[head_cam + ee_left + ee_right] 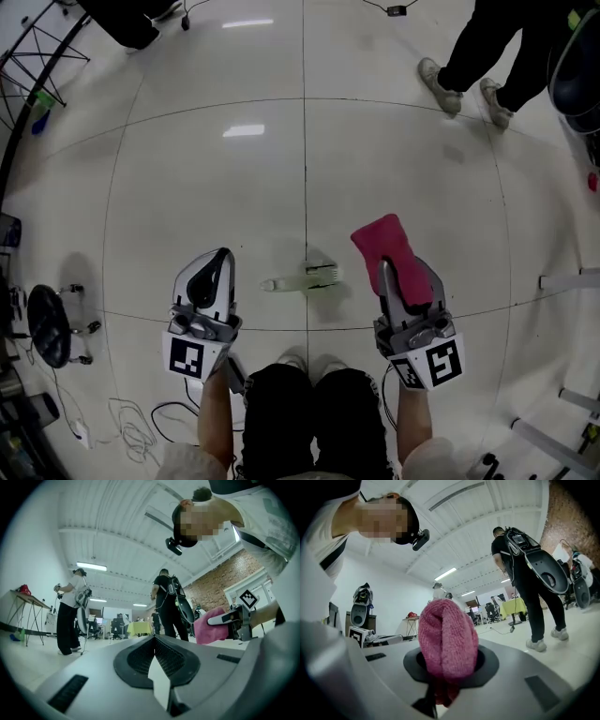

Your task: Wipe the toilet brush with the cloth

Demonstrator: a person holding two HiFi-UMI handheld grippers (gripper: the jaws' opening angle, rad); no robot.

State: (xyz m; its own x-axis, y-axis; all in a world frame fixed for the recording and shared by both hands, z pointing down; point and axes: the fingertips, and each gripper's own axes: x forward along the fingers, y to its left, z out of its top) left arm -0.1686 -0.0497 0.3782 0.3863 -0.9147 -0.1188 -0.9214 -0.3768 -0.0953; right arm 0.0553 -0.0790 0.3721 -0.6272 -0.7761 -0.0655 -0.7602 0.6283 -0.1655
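Your left hand-held gripper (223,259) is fully closed with nothing between its jaws. Your right hand-held gripper (389,274) is clamped on the pink cloth (384,242). The toilet brush (302,279) lies on the floor (244,187) between them, touching neither.

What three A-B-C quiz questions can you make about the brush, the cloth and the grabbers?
1. Where is the toilet brush?
A. on the floor
B. on a table
C. in a bucket

2. What colour is the cloth?
A. blue
B. pink
C. yellow

3. How are the left gripper's jaws?
A. wide apart
B. closed on the brush
C. closed, empty

Answers:
1. A, the head view shows it lying on the floor.
2. B, the cloth held in the right gripper is pink.
3. C, its jaws meet with nothing between them.
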